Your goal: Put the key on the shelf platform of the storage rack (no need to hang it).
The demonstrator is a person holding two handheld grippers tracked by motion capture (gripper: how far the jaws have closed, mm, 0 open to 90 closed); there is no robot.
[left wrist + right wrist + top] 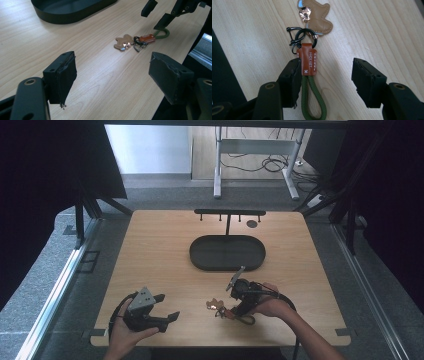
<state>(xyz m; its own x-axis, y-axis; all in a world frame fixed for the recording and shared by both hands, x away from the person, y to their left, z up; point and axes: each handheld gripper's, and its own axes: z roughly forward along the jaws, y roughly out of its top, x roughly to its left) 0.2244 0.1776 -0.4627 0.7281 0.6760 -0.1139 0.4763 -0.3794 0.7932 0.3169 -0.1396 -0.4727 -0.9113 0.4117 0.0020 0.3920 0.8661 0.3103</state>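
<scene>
Right gripper view: the keychain (pixel 308 62) lies on the table (pixel 374 32) between the right claw's (pixel 327 77) parted jaws. Its orange tab sits against one jaw, well apart from the other; nothing is gripped.

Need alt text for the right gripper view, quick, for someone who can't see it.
The right hand-held gripper is open over a keychain lying on the wooden table: green cord loop, orange leather tab, black ring, tan leather charm.

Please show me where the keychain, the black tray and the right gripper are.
keychain (pixel 308 62): right gripper view, its orange leather tab.
black tray (pixel 200 261): high view, its near rim.
right gripper (pixel 327 80): right gripper view, midway between its open jaws.
</scene>
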